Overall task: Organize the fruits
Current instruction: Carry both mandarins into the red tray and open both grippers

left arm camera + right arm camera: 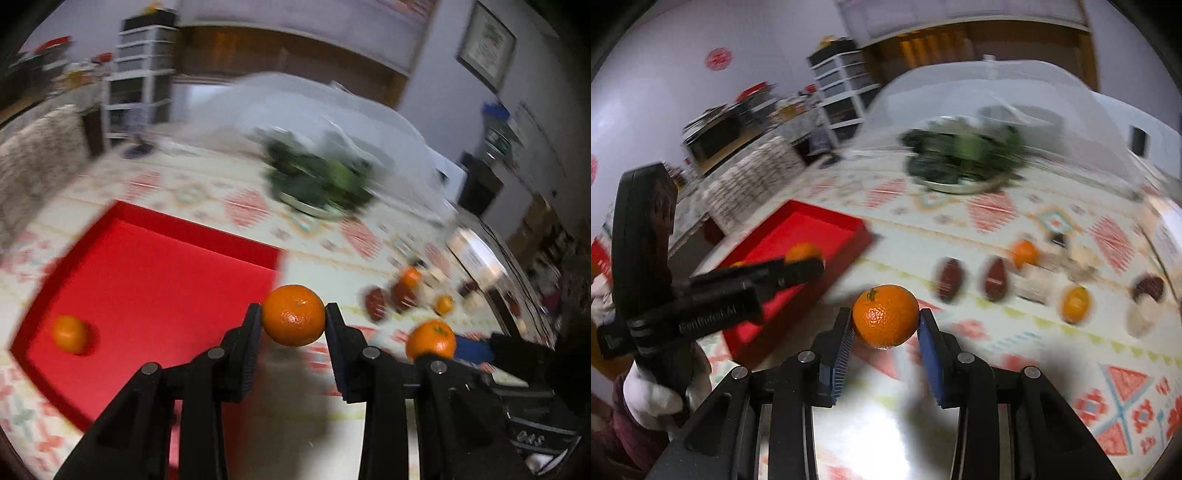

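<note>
Red tray lies flat near the table's left edge, one corner pointing toward the table's middle; its floor is mostly bare, with one tangerine resting by its near-left wall. Patterned tablecloth between tray and the scattered fruit is open.

Left gripper pinches a tangerine between both pads, held above the tray's near-right edge; fruit is round, no clear long axis, stem scar facing up toward the camera. Right gripper pinches a second tangerine over the cloth just right of the tray, green stem tilted up-left.

Right wrist view: the left gripper and a white-gloved hand reach in over the tray's near side.

Toward the table's right edge: two loose tangerines, dark reddish-brown oval fruits, pale blurred items. At the far side, a plate of greens under a mesh dome cover.
</note>
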The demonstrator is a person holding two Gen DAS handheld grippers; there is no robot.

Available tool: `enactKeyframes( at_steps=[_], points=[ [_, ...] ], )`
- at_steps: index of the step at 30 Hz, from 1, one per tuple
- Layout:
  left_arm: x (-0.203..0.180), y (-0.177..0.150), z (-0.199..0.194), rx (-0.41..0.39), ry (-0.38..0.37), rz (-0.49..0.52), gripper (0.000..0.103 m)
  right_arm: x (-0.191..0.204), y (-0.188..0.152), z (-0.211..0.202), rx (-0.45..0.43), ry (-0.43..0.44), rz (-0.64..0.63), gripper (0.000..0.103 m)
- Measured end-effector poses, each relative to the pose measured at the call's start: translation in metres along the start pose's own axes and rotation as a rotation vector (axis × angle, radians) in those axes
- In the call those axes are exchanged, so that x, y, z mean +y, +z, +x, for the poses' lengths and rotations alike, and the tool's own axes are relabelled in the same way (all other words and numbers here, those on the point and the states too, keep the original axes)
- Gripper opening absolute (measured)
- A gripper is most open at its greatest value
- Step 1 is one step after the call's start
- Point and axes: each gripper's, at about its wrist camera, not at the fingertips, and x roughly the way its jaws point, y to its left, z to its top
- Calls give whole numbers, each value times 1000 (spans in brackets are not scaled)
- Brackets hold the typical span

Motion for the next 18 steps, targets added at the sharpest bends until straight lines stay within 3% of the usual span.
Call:
enactKeyframes(
  at_steps=[3, 9, 18],
  points=[
    [47, 8, -6, -6, 66, -63, 33, 36, 11, 21, 21, 54, -45, 39],
    [116, 12, 6, 32, 124, -176, 33, 93, 23, 80, 99, 119, -104, 39],
    [154, 4, 16, 67, 101, -253, 33, 118, 18, 145, 195, 95, -123, 39]
  ],
)
